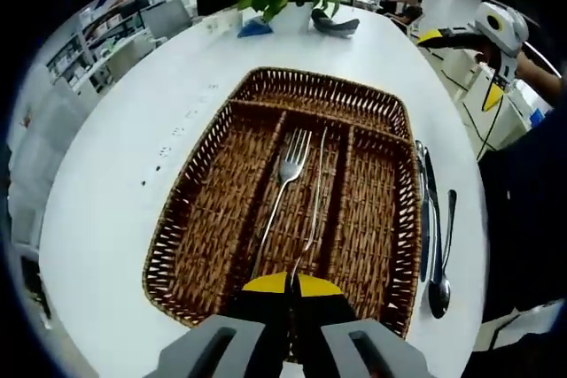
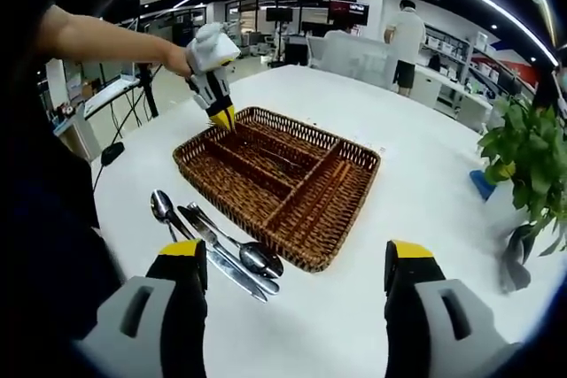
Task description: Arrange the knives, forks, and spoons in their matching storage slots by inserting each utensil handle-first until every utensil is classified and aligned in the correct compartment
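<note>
White table [image 1: 115, 183], two-fork wicker tray [image 1: 204, 210]

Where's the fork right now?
The fork lies in the basket's middle slot in the left gripper view, tines away from the camera, just beyond the left gripper.

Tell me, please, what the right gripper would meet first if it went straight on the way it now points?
Probably the near corner of the wicker basket, ahead between the open right gripper jaws; the cutlery lies left of that line, though depth is unclear.
</note>
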A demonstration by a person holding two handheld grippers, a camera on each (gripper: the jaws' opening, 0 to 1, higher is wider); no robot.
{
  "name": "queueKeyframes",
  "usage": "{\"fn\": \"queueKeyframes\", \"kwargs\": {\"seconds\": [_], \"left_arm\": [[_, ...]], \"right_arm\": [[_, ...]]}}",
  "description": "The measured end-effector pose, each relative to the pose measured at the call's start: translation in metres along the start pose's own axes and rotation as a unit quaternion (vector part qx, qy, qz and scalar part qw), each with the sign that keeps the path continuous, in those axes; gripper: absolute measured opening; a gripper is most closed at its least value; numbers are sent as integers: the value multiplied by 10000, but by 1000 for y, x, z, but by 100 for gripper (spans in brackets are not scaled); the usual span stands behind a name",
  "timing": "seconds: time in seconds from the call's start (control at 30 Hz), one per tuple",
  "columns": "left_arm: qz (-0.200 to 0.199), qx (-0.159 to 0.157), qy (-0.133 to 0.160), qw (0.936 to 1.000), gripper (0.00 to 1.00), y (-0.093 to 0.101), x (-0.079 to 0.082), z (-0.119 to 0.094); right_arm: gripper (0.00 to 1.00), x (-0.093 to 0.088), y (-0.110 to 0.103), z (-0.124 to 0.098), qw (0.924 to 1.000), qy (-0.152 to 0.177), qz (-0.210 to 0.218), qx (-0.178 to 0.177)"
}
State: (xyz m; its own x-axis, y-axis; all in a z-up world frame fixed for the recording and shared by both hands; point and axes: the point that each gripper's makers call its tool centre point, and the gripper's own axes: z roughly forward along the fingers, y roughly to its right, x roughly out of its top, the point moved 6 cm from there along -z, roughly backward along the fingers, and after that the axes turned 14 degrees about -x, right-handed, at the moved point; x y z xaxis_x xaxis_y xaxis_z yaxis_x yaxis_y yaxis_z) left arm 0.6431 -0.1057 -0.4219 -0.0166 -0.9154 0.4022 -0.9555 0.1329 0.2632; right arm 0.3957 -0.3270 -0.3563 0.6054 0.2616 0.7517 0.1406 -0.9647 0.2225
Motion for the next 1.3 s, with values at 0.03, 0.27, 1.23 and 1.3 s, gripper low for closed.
{"fn": "queueKeyframes", "kwargs": {"seconds": [0.03, 0.27, 1.23, 1.3], "left_arm": [[-71, -70, -33, 9999, 0, 0, -1, 3], [-65, -290, -210, 9993, 0, -4, -4, 21], [203, -762, -813, 9936, 1, -10, -13, 44], [173, -692, -802, 9942, 2, -11, -13, 43]], "right_arm": [[84, -1, 1, 1, 10000, -23, -23, -9], [84, -2, 5, 3, 10000, -56, 10, -46], [84, -5, 2, 10, 9998, -187, -54, -13], [84, -4, 2, 11, 9998, -183, -56, -10]]}}
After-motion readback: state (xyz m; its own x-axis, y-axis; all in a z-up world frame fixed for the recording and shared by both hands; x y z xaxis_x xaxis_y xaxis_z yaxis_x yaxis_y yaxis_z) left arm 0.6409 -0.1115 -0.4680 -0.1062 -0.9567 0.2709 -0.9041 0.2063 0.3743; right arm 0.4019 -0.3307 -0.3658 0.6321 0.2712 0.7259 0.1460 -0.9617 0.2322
